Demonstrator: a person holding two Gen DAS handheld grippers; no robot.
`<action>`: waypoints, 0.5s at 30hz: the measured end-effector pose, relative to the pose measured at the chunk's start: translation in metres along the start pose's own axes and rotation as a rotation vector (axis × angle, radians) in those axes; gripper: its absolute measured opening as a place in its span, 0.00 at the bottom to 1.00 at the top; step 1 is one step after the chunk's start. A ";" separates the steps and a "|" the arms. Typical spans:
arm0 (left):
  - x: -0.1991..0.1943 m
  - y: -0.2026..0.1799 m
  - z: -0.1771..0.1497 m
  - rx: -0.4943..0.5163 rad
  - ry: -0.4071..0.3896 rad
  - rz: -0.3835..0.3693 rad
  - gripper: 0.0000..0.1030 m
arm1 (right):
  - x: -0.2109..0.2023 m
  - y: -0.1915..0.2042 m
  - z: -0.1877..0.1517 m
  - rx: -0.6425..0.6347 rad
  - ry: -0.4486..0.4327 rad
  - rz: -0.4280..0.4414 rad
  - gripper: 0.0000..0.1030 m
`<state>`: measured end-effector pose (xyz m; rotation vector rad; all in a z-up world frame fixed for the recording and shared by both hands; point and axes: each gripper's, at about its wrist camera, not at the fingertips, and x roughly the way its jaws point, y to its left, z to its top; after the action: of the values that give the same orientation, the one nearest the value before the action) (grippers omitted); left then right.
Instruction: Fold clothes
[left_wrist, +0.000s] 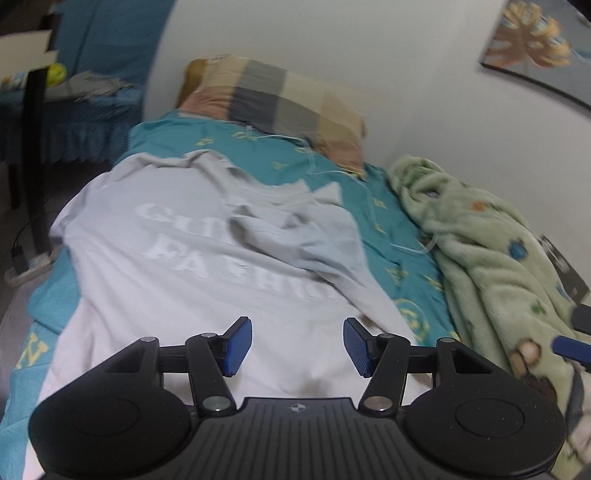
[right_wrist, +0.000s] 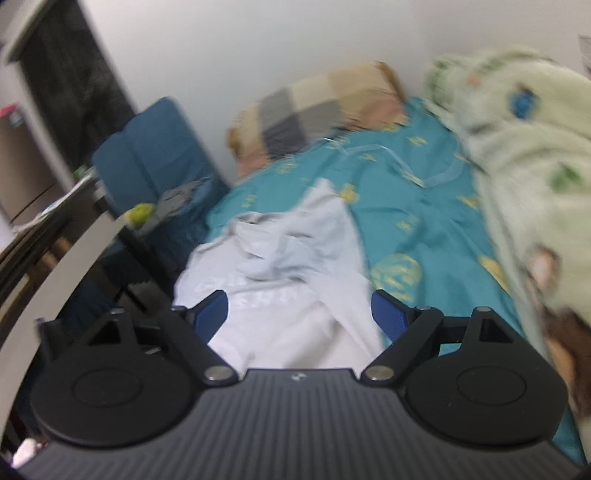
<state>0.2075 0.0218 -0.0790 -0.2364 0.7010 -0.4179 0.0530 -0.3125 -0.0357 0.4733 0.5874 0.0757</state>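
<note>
Pale T-shirt spread mid-frame across the bed, one sleeve already folded inward; left hand-held gripper and right hand-held gripper hover spread and empty, apparently between folds.

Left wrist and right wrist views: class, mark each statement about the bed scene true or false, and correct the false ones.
1. The pale T-shirt lies on a teal bedsheet. True.
2. The left claw is clamped on the T-shirt. False: its pads stand apart with nothing pinched between them.
3. A checked pillow sits at the far end of the bed. True.
4. The fleece blanket is red. False: it is pale green with small coloured prints.
5. The right claw is open above the T-shirt. True.
6. The T-shirt is plain, without lettering. False: white letters run across it, too blurred to read fully.
</note>
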 end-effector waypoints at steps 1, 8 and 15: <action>-0.005 -0.013 -0.003 0.031 -0.001 -0.010 0.56 | -0.001 -0.009 0.001 0.023 -0.003 -0.021 0.84; -0.008 -0.109 -0.044 0.167 0.082 -0.131 0.53 | -0.025 -0.057 0.016 0.158 -0.107 -0.012 0.84; 0.052 -0.175 -0.105 0.294 0.222 -0.068 0.39 | -0.025 -0.096 0.016 0.295 -0.118 0.016 0.84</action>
<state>0.1221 -0.1650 -0.1254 0.0652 0.8400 -0.6118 0.0345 -0.4097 -0.0542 0.7640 0.4798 -0.0247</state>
